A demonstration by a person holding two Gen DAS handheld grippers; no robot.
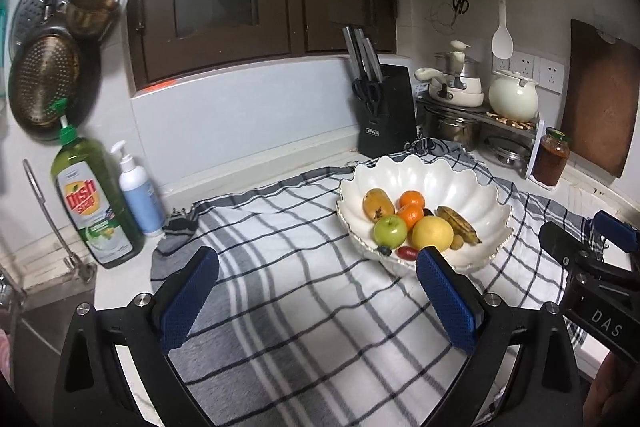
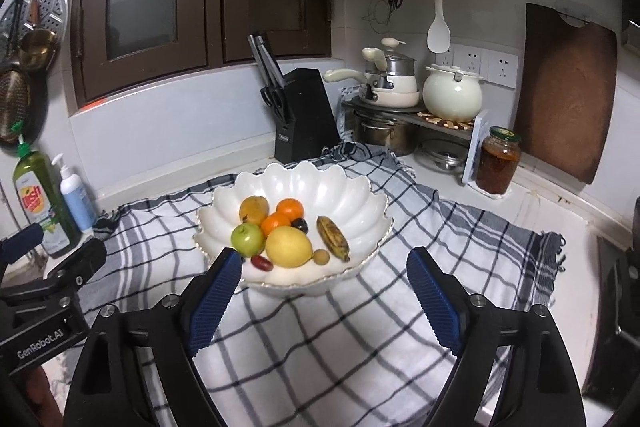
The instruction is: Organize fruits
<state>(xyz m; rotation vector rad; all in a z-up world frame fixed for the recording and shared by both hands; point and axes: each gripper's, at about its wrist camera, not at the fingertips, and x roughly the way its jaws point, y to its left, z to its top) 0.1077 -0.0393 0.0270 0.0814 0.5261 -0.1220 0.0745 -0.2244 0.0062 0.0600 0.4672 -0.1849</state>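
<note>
Bowl (image 2: 304,183) of fruit ahead of open, empty tongs (image 2: 324,269)

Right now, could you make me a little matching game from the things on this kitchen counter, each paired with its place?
Things:
1. spotted yellow banana
2. glass jar of dark red preserve
3. green dish soap bottle
4. black knife block

Places:
A. against the back wall, behind the bowl
B. inside the scalloped white bowl
C. beside the white pump bottle
D. next to the metal pot rack

Pairs: 1-B, 2-D, 3-C, 4-A
</note>
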